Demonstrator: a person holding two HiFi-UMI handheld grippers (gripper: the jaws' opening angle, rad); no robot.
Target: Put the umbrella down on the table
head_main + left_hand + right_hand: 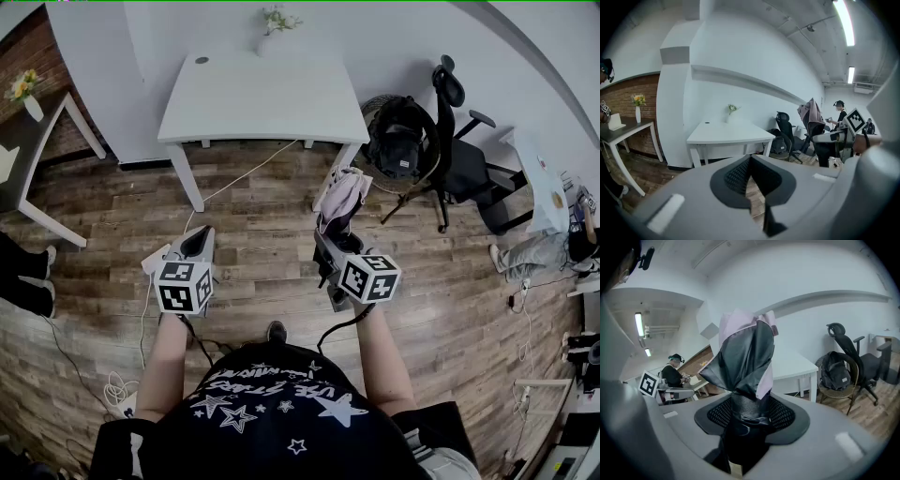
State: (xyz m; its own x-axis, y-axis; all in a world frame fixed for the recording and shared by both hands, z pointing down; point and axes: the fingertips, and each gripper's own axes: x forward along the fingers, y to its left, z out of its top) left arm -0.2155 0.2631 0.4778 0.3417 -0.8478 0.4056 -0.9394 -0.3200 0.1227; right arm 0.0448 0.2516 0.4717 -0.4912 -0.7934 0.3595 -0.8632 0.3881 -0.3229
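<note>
The folded umbrella, pink and black, stands upright in my right gripper, whose jaws are shut on its black lower end. In the right gripper view the umbrella rises between the mesh pads of the right gripper. My left gripper hangs to the left at about the same height, shut with nothing in it; in its own view the left gripper shows its pads meeting at the tip. The white table stands ahead against the wall, beyond both grippers, with a small vase of flowers at its far edge.
A black office chair and a backpack on a wicker chair stand right of the table. A dark side table with yellow flowers is at the far left. A white cable runs over the wooden floor. People sit at both edges.
</note>
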